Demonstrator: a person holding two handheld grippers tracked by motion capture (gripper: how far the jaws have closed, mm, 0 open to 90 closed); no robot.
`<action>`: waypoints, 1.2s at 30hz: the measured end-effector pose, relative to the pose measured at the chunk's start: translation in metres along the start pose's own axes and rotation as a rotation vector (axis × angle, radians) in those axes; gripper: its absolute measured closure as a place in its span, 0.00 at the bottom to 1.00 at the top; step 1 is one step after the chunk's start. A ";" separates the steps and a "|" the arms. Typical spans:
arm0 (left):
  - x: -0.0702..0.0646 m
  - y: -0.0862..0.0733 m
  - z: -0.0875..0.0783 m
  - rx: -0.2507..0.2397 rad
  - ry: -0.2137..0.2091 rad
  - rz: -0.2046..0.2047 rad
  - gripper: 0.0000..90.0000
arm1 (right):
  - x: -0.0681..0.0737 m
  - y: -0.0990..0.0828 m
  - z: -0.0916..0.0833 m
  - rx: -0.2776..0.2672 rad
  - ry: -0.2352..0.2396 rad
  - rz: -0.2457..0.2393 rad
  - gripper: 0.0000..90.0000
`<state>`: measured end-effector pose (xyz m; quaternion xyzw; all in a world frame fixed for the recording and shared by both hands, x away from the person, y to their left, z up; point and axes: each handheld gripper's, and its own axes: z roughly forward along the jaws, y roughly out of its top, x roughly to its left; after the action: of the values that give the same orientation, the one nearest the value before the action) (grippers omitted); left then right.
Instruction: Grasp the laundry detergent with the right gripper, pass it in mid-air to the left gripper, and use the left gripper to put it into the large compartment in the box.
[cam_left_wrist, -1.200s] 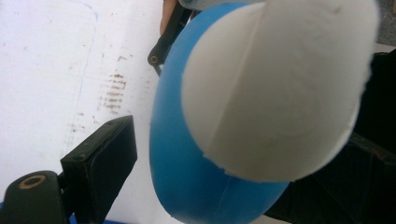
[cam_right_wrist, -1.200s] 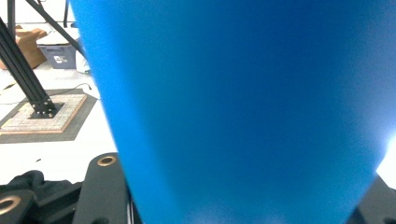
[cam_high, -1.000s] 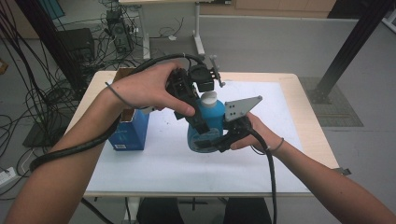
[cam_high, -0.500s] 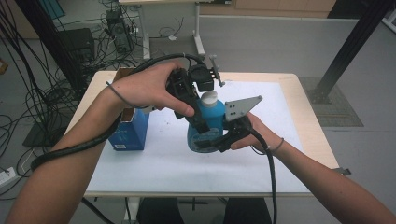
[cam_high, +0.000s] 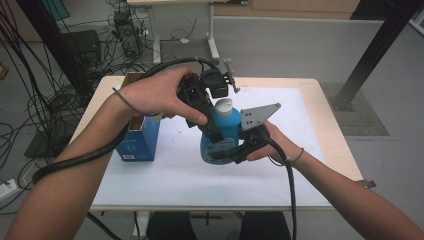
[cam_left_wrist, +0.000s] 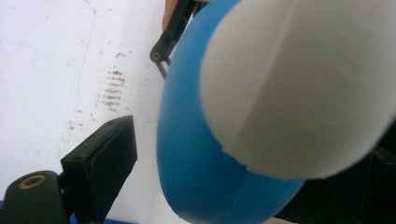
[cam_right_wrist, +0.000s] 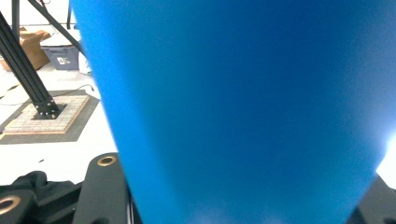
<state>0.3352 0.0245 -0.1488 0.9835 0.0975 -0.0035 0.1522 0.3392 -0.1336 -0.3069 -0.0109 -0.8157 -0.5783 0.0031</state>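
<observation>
The right gripper (cam_high: 235, 150) jaws clamp the blue bottle (cam_high: 225, 127) low on its body. The left gripper (cam_high: 212, 127) jaws stand released around its white cap (cam_high: 223, 105). Next, I judge, they must close on the cap and twist.

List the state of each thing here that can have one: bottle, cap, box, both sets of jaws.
Blue bottle: upright, gripped low on its body, base at the white sheet.
White cap: on, closed.
Blue box: standing at the table's left, top flap open.
Right gripper: jaws shut on the blue bottle.
Left gripper: jaws open around the cap end, one jaw apart from the bottle.
</observation>
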 end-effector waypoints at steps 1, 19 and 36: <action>0.000 0.000 0.000 0.000 0.000 0.000 0.12 | 0.000 0.000 0.000 0.000 0.000 0.000 0.46; -0.002 0.007 0.003 0.020 0.007 0.016 0.12 | 0.001 0.002 0.001 0.005 0.005 0.004 0.45; -0.005 0.018 0.007 0.026 0.003 0.034 0.23 | -0.001 0.003 0.004 0.010 0.006 0.000 0.45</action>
<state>0.3340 0.0042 -0.1498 0.9869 0.0808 -0.0004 0.1395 0.3399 -0.1288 -0.3059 -0.0092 -0.8185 -0.5744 0.0056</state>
